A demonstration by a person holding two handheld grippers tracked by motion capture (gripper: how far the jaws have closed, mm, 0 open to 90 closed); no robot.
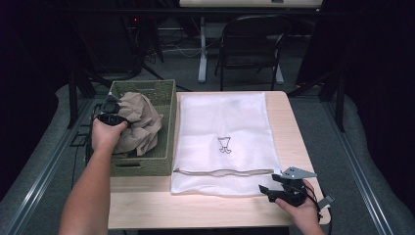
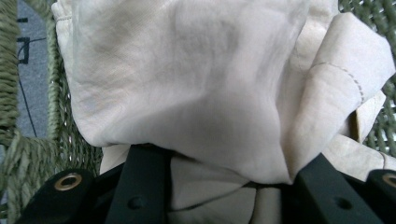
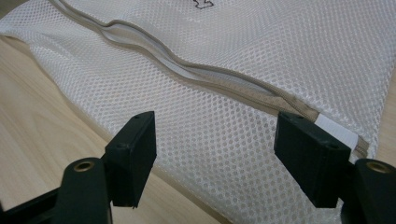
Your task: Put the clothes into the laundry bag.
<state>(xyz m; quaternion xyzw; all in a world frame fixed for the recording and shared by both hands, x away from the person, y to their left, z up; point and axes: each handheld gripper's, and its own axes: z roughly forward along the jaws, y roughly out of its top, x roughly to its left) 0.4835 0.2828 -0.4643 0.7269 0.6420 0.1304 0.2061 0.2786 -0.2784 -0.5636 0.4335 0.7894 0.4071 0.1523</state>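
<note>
The left tongs (image 1: 111, 111) are clamped on the beige cloth (image 1: 139, 122) in the green basket (image 1: 166, 147), apparently for lifting out. The right tongs (image 1: 274, 188) are held apart beside the mesh bag's (image 1: 225, 122) zip (image 3: 224, 77), likely ready to open it.

Left gripper (image 1: 111, 113) clamps beige garment (image 1: 139, 122) in green woven basket (image 1: 166, 127); right gripper (image 1: 274, 192) hovers at white mesh laundry bag (image 1: 225, 122) corner.
</note>
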